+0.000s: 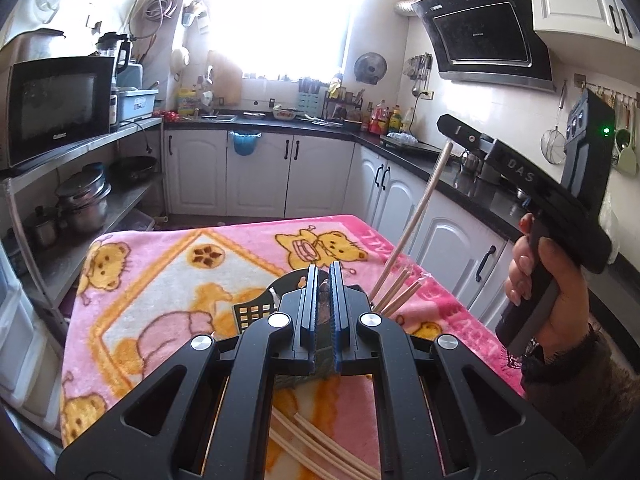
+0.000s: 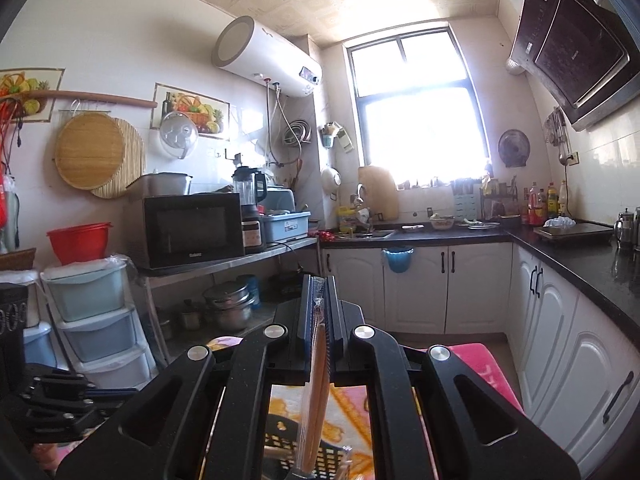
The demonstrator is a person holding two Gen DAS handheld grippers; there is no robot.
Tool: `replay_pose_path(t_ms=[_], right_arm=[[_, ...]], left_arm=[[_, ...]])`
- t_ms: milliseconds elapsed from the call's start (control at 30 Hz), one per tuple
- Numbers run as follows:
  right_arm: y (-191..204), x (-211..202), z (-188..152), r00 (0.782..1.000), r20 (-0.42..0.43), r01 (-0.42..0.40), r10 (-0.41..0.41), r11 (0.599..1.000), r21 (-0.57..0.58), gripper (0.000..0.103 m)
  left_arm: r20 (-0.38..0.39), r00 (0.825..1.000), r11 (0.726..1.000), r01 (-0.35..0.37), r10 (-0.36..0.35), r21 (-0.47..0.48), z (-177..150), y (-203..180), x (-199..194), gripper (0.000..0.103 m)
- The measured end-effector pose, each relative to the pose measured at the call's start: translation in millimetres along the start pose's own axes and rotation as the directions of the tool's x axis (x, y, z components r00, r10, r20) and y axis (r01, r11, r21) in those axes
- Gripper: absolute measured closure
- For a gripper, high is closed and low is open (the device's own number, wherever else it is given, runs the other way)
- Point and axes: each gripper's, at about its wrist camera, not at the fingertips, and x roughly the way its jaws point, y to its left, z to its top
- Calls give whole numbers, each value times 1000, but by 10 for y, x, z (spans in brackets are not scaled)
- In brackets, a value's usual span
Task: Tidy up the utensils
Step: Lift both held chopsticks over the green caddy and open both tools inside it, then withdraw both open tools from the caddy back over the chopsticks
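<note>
My left gripper [image 1: 324, 280] is shut on the rim of a black slotted utensil holder [image 1: 256, 312] that stands on the pink bear blanket [image 1: 160, 280]. Several wooden chopsticks [image 1: 396, 292] stick up out of the holder, to the right of the fingers. My right gripper [image 1: 448, 128] is raised at the right and is shut on the top of one long chopstick [image 1: 420, 216] that slants down into the holder. In the right wrist view the right gripper [image 2: 319, 292] holds this wooden stick [image 2: 316, 392] upright above the holder [image 2: 280, 440]. More chopsticks [image 1: 320, 448] lie on the blanket under my left gripper.
The blanket covers a table in a small kitchen. White cabinets with a black counter [image 1: 460, 184] run along the right and back. A metal shelf with a microwave [image 1: 56, 108] and pots [image 1: 84, 200] stands at the left. Plastic drawers [image 2: 92, 320] show in the right wrist view.
</note>
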Motion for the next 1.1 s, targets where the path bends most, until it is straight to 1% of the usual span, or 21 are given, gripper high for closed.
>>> replay_pose_path(t_ms=[167,400,733,767,833,900,967,1033,1100], right_arm=[[-35,173,-144,999,-30,16,-16,1000,-5,98],[-51,354,-353,997,-77,31,-31,1000,0,97],[-77,350,-543,993,-112,33,-31,999,17,96],[-82,343,-561,993,-117,33,-31,999,19,94],[-105,315,-591,992,-124,37,-33,999,26,80],[-126,282,-621,991,-128,37,-32,999,32,78],[-138,262,-649,990,-140,37,-31,999,35,78],[-150,235,-675,988,-151,38,-31,998,42,74],[-155,203,-697,987,-160,39,-31,998,48,71]], left_arm=[[2,1000,1000,-2,2,-1,-15,9,-44,100],[-24,1000,1000,5,-6,-15,-67,31,71,100],[-47,999,999,19,-21,-50,-171,55,181,100],[-48,999,998,20,-22,-52,-182,64,184,98],[-50,999,998,20,-23,-59,-206,63,174,91],[-44,999,998,23,-26,-65,-233,69,145,83],[-38,999,998,20,-23,-66,-253,61,110,79],[-33,999,997,16,-19,-71,-277,69,77,75],[-28,999,997,16,-18,-78,-294,73,51,69]])
